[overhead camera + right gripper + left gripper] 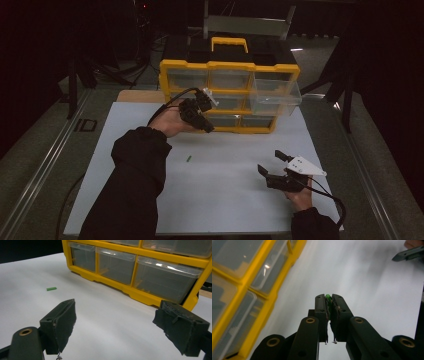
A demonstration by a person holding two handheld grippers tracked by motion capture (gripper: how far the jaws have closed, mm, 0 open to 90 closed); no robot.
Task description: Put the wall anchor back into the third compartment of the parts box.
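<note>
- Step in hand, as I read it: sorting small green pieces into the yellow drawer organizer (227, 95); the left gripper (200, 112) is carrying one piece up toward the box.
- Left gripper is pinching a small green piece (327, 297) right at its tips, jaws pressed nearly together around it.
- It is hanging above the white table (225, 200) sheet, just in front of the organizer's lower drawers.
- Right gripper (272, 162) is sitting low near the table's front right, jaws spread wide, nothing between them.
- A second green piece (189, 159) is lying loose on the white sheet, well apart from both grippers.
- One clear drawer (275, 95) at the organizer's upper right is pulled out, looking like the drop target.
- Next move probably calls for lifting the left gripper across to that open drawer, clearing its front lip, then spreading the jaws over it; the piece is tiny, so the grip looks easy to lose.
- High view is giving the layout: both hands, pulled-out drawer, loose piece; the held piece is too small to pick out there.
- Left gripper view is giving the green tip between the pads, the grip confirmation.
- Right gripper view is showing the spread pads (61, 325), the loose green piece (51, 289) lying flat, and closed lower drawers (115, 265); whether they hold anything I cannot tell.
</note>
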